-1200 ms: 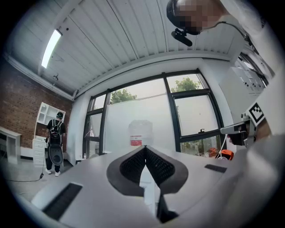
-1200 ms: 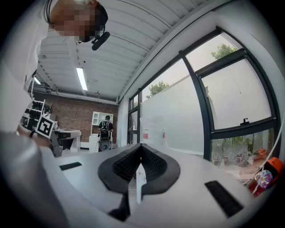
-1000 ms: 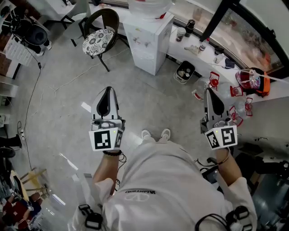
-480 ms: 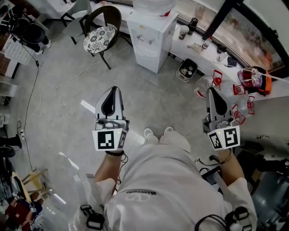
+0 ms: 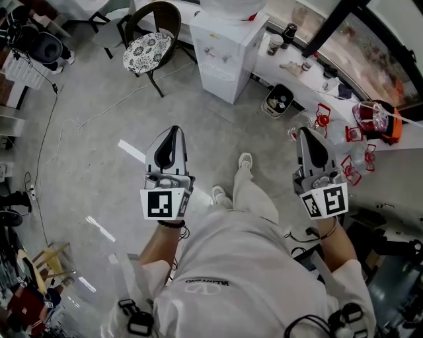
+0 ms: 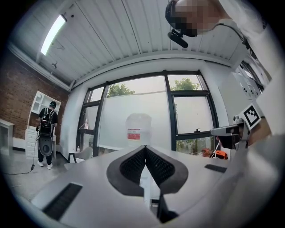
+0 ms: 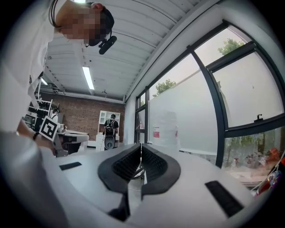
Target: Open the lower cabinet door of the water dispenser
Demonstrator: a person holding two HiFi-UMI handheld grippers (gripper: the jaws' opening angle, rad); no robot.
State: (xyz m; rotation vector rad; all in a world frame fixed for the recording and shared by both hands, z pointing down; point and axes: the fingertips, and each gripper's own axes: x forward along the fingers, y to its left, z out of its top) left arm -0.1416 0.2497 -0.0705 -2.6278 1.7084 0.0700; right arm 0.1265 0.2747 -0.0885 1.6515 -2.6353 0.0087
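Looking down on a grey floor (image 5: 99, 152) running out to a long white window ledge (image 5: 310, 74) at the far right. Finding the white water dispenser (image 5: 228, 49) at the far end of that floor, well apart from both grippers, backing onto the ledge and carrying a big clear bottle (image 6: 138, 128) on top, with the lower cabinet door (image 5: 215, 82) lying flush with the front, not yet opened. Noting a dark chair (image 5: 162, 20) with a patterned cushion (image 5: 145, 53) just left of the dispenser, and a small bin (image 5: 280, 100) on the floor just right of it. Holding the left gripper (image 5: 173, 131) and the right gripper (image 5: 303, 132) out level, side by side but apart, both pointing toward the far side. Showing both pairs of jaws pressed together at the tips, gripping nothing, with only the bottle in sight far beyond them. Planting one pale shoe (image 5: 244, 160) ahead of the other, between the two grippers.
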